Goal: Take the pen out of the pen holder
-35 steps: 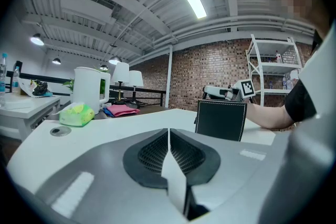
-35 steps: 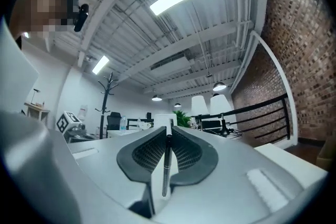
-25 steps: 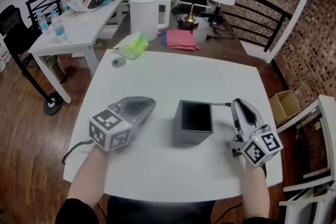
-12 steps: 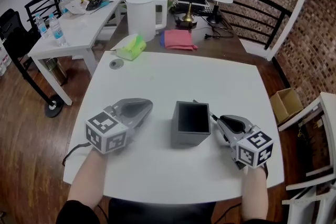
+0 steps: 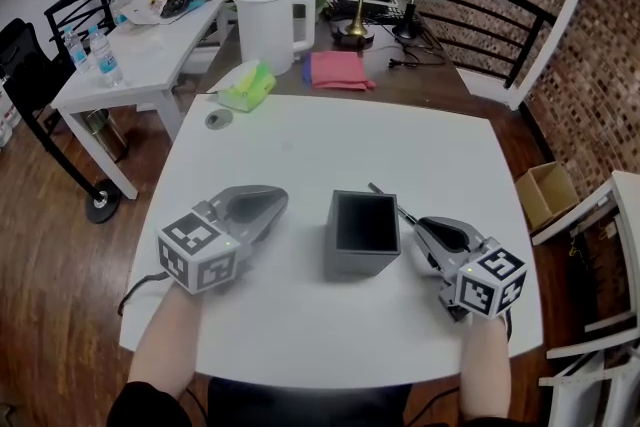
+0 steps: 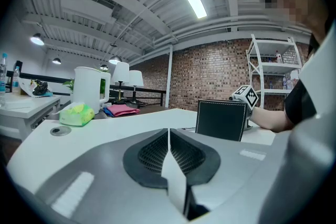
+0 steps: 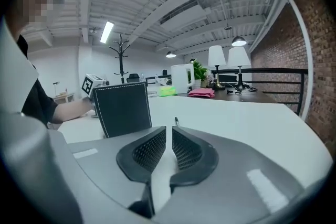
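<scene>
Looked along the dark ribbed jaws of the right gripper (image 7: 169,129), narrowly apart and closing, with a pen (image 7: 176,121) caught between the tips, only its dark end poking out beyond. Found a black stitched pen holder (image 7: 123,110) upright on the white tabletop (image 7: 236,118), just left of the jaws. Farther back, made out a white jug (image 7: 181,79), a green packet (image 7: 167,91), a pink cloth (image 7: 201,93) and two lamps (image 7: 216,57). Caught a brick wall (image 7: 315,60) at the right.
</scene>
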